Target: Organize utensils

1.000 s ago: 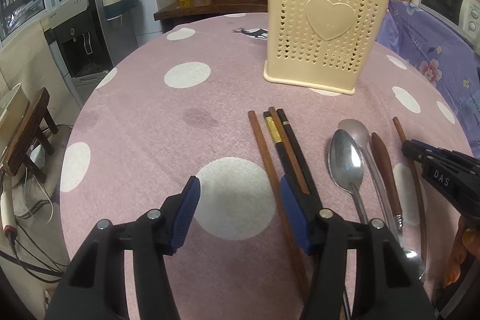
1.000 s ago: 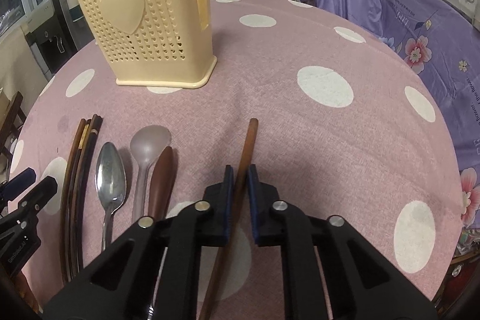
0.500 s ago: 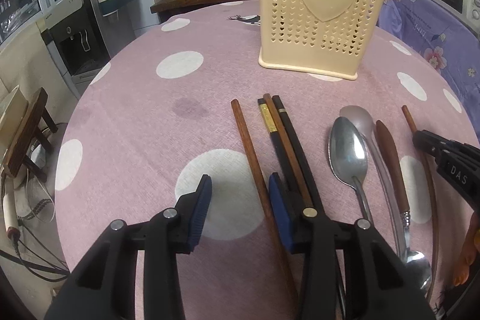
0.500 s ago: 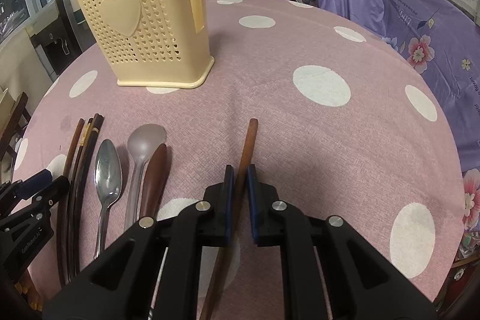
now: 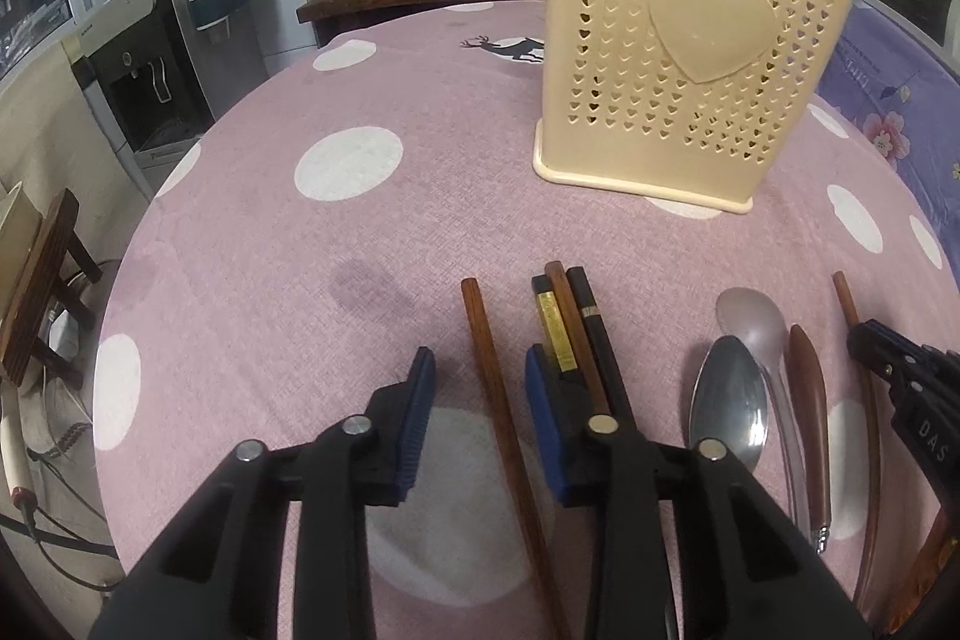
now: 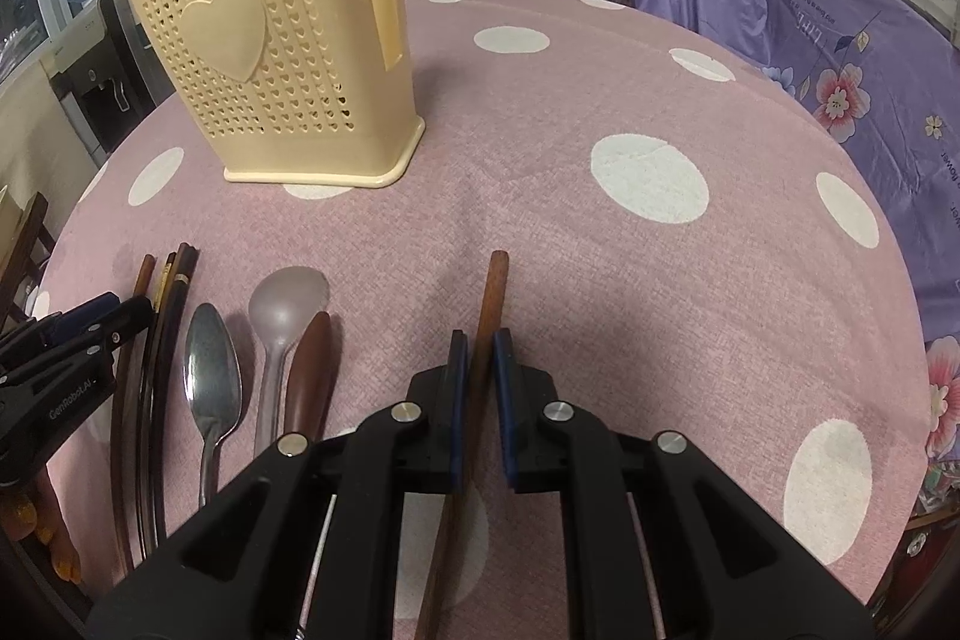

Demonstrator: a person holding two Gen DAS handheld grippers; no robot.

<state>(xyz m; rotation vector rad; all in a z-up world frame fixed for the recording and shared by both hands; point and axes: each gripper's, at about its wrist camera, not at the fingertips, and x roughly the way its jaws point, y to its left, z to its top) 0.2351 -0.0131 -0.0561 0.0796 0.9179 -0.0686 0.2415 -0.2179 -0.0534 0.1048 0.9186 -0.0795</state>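
Left wrist view: left gripper low over the pink dotted tablecloth, jaws just been closing, a gap left on both sides of a single brown chopstick lying between the blue pads; not gripped. Three more chopsticks lie bundled just right of it, partly under the right finger. Further right: steel spoon, grey spoon, a brown-handled utensil. Cream holder stands upright beyond, a stick poking from its top.

Right wrist view: right gripper clenched on another brown chopstick, tip pointing away across the cloth, still flat on the table. Holder up left.
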